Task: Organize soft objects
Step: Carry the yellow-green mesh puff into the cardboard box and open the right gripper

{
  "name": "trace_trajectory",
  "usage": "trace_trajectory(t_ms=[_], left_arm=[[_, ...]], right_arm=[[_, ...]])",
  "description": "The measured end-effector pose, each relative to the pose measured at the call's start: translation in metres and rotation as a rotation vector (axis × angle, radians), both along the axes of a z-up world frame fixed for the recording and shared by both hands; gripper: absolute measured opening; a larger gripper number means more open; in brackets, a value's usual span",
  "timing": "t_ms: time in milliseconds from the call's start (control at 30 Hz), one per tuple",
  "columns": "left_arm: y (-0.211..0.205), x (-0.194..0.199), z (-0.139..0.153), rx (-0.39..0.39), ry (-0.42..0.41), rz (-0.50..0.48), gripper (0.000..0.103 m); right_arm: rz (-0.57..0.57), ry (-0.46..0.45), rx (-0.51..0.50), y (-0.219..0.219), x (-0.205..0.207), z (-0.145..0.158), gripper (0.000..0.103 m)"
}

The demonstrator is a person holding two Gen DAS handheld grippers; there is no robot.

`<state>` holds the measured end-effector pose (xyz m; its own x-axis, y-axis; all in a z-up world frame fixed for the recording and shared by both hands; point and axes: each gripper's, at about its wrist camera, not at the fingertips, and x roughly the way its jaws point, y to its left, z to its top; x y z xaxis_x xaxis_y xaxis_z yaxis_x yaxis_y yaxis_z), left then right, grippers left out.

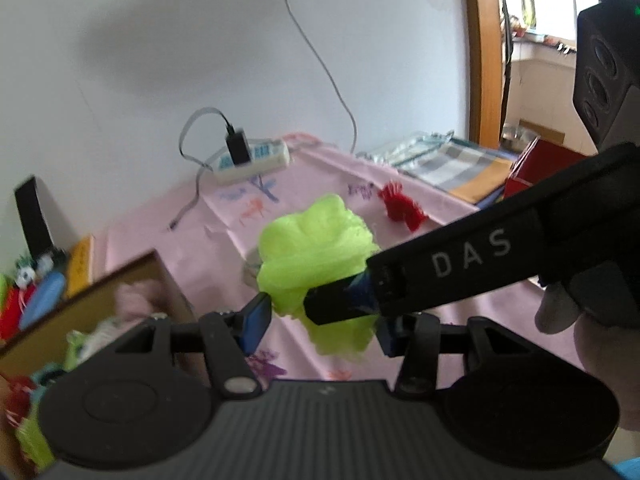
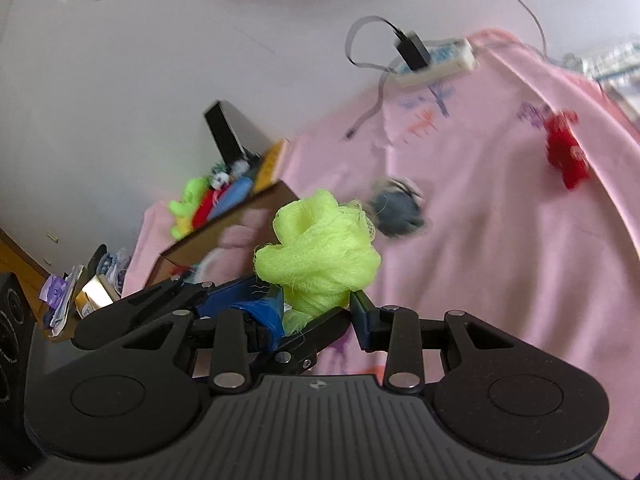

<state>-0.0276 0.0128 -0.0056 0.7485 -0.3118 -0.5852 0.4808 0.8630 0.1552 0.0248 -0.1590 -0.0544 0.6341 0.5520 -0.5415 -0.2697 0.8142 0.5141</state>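
Home — pink tablecloth, toys

One green bundle, one red bundle

I see a white power strip with a black charger plugged in, lying by the wall on the pink cloth.

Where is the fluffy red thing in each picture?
Left wrist view: the red fluffy thing lies on the pink cloth, right of centre, beyond the yellow-green bundle.
Right wrist view: the red fluffy thing lies far right, upper half, on the same pink cloth.
Shared landmark: the white power strip at the cloth's far edge by the wall, to the left of the red thing in both.
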Motion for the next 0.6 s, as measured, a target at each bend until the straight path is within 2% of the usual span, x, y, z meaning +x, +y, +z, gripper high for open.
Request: trace_trajectory(t_ms=[333,467,600], left_arm=[[0.068,-0.018,0.033,0.005,-0.117,0.024,0.049],[0.09,-0.016,0.038,0.018,-0.122,0.043,0.05],[0.104,-0.014,0.037,0.074,-0.126,0.049,0.052]], right_arm=[[0.026,-0.137,-0.001,0.066,-0.015,0.026,0.019],[0.046,-0.144,0.009,0.09,-0.011,0.029,0.019],[0.057,-0.118,0.005,0.113,-0.005,0.028,0.02]])
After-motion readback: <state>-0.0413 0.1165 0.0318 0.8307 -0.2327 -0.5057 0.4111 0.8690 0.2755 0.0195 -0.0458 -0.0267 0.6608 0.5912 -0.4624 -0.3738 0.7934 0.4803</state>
